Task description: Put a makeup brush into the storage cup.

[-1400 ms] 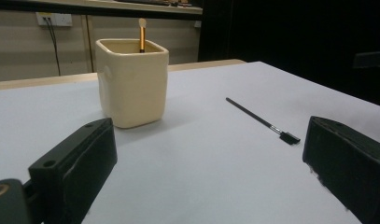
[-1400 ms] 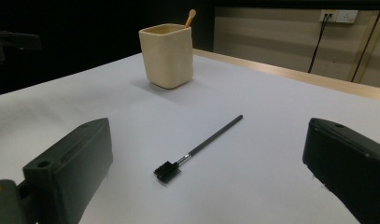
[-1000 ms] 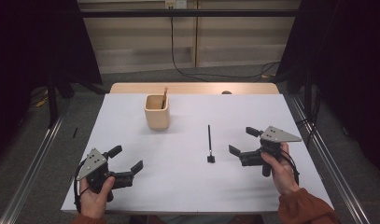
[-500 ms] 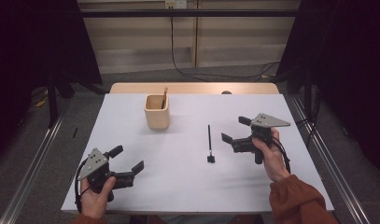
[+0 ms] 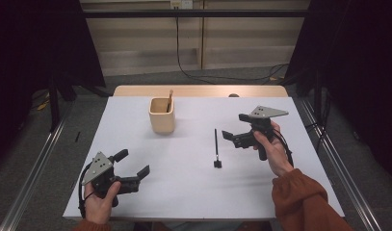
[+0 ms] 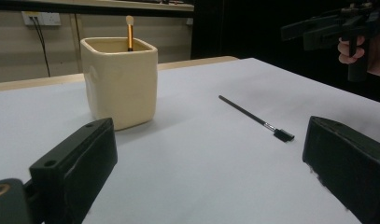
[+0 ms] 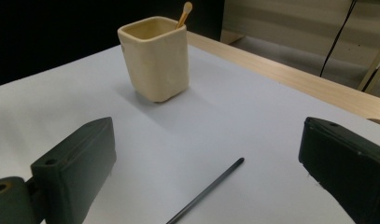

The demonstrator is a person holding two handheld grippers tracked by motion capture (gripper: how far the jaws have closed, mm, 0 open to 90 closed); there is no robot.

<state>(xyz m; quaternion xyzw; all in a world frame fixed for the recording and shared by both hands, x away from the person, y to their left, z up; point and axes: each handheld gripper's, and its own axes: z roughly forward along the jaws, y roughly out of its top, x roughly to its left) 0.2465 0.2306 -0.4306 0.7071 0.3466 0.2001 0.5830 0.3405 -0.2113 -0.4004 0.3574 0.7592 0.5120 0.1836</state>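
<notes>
High view: right claw (image 5: pixel 238 129) has moved up and inward from the tabletop's right edge over the last second and now hovers just right of the thin black brush with the small flat black head (image 5: pixel 216 148), jaws apart, nothing held. The brush lies flat on the white tabletop (image 5: pixel 184 192), head toward the person, handle pointing away, unmoved. The cream square ceramic cup (image 5: pixel 162 116) stands to the brush's left and farther back, with an orange-handled brush (image 5: pixel 170 99) upright inside. Left claw (image 5: pixel 134 163) sits low near the front-left corner, jaws apart, empty, same spot as before.

Left gripper view: both jaws wide, the cup (image 6: pixel 120 81) ahead left, the black brush (image 6: pixel 257 119) on the tabletop ahead right, the right claw (image 6: pixel 313 32) in the air at top right.

Right gripper view: jaws wide, the black brush's handle (image 7: pixel 206 190) runs up between them, the handle tip well short of the cup (image 7: pixel 156 58).

Read: the right claw is lining up on the black brush; the pick has not started. Next it probably needs to drop and close on the handle. The likely destination is the cup.
</notes>
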